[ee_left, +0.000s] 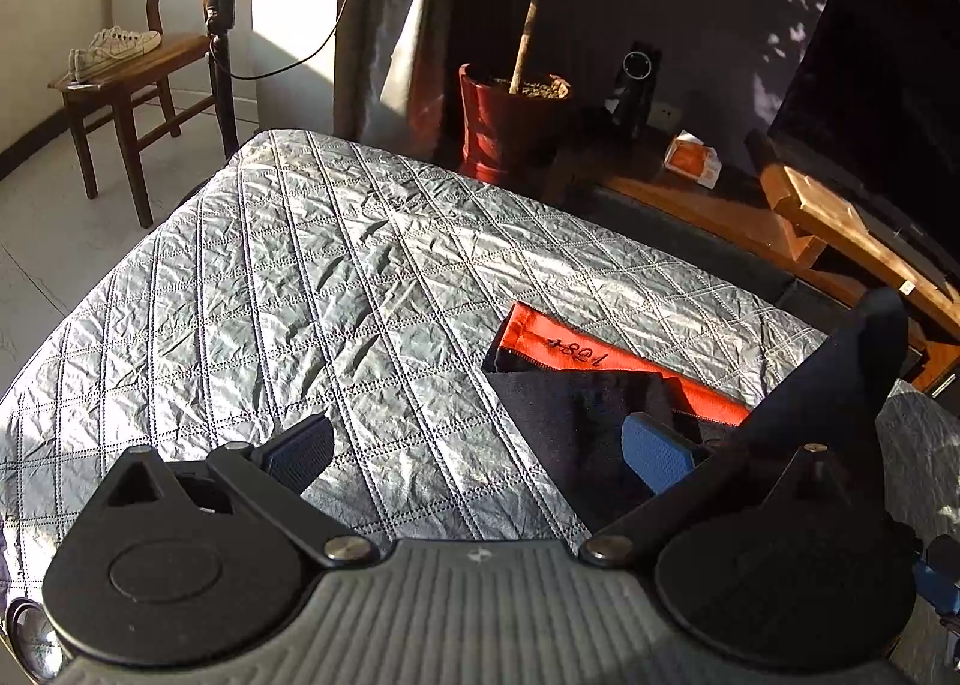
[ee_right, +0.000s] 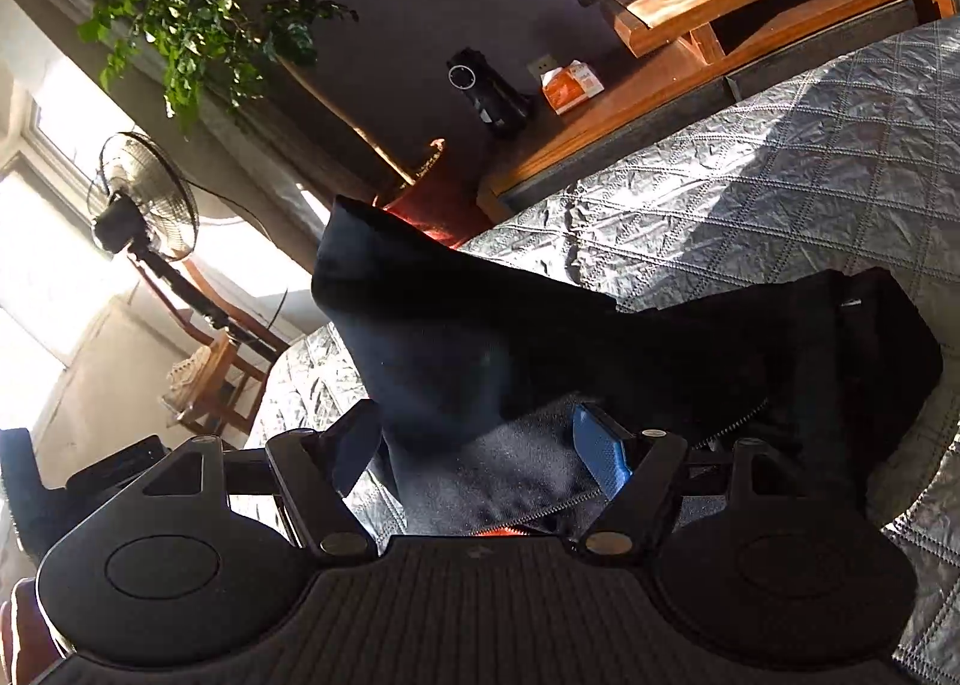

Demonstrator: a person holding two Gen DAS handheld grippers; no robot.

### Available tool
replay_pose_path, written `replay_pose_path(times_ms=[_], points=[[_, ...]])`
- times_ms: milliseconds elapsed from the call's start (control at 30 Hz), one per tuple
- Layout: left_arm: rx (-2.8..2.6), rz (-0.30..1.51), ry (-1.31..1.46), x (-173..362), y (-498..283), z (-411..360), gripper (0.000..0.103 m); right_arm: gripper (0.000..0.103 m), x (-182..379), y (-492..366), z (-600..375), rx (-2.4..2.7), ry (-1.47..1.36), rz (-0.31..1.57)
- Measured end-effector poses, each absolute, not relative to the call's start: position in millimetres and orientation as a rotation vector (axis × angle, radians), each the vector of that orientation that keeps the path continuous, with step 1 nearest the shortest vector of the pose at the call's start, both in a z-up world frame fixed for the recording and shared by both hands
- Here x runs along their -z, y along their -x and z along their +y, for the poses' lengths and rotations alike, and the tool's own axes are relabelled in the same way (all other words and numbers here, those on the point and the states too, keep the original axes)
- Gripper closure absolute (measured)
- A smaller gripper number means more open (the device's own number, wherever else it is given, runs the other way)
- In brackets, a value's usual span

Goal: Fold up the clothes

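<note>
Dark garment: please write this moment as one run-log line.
dark garment on quilt | left gripper open | right gripper open

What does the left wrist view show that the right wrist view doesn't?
Left only: the garment's orange lining with stitched digits, white sneakers on the chair seat, and the red pot in full. Right only: the plant's leaves, the fan head, a zipper and the right gripper, open. Shared: dark garment, quilt, orange box, TV stand.
</note>
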State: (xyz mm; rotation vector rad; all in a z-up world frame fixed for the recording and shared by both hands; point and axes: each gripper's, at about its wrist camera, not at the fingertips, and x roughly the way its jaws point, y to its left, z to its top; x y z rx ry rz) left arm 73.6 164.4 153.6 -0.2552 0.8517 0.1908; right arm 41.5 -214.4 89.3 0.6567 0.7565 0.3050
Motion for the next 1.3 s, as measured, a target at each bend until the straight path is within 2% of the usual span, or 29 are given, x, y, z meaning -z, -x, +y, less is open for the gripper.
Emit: replay_pose_path(times_ms=[133,233,367,467,500,533,567,600,700,733,767,800,867,1067,1300], points=[[-0.104,0.882,0.224,-147.3,-76.0,147.3,0.001,0.024,-67.7,-38.4,-193.9,-0.282,-0.528,0.844],[-0.071,0.888,0.211,-146.5,-75.4,142.1,0.001,0.024,-43.5,-47.9,-190.8,-0.289,-0.631,0.906],[-0.074,0.886,0.213,-147.6,-73.9,145.3,0.001,0.022,-22.8,-72.3,-186.4,-0.298,-0.801,0.89],[-0.104,0.894,0.24,-147.2,-74.4,155.7,0.001,0.022,-23.0,-95.2,-174.4,-0.29,-0.779,0.875],[-0.113,0.895,0.249,-147.3,-74.2,159.0,0.001,0.027,-24.0,-103.0,-170.0,-0.284,-0.763,0.87],[-0.118,0.893,0.256,-147.7,-73.6,161.4,0.001,0.036,-25.0,-110.8,-165.5,-0.278,-0.746,0.864],[-0.121,0.892,0.26,-148.4,-73.0,163.4,0.001,0.06,-28.2,-117.5,-161.5,-0.275,-0.723,0.854],[-0.123,0.889,0.262,-149.6,-72.4,164.9,0.001,0.066,-36.6,-125.1,-157.4,-0.281,-0.693,0.829],[-0.132,0.879,0.262,-152.2,-70.7,167.6,0.001,0.067,-74.0,-157.3,-139.4,-0.337,-0.616,0.739],[-0.136,0.877,0.267,-152.7,-70.4,169.2,0.001,0.066,-91.1,-166.3,-130.5,-0.386,-0.587,0.691],[-0.142,0.877,0.28,-152.7,-70.5,171.9,0.001,0.057,-112.7,-172.8,-119.2,-0.467,-0.551,0.615],[-0.149,0.877,0.293,-152.7,-70.7,174.6,0.001,0.04,-125.6,-175.3,-113.6,-0.509,-0.522,0.575],[-0.16,0.877,0.322,-152.6,-71.1,180.2,0.001,0.016,-127.2,-169.0,-118.1,-0.489,-0.485,0.596],[-0.159,0.887,0.355,-150.5,-70.6,185.3,0.001,0.017,-125.7,-146.0,-133.7,-0.412,-0.356,0.672],[-0.161,0.895,0.357,-148.1,-71.2,183.1,0.001,0.017,-52.0,-55.4,-145.5,-0.356,0.023,0.877]])
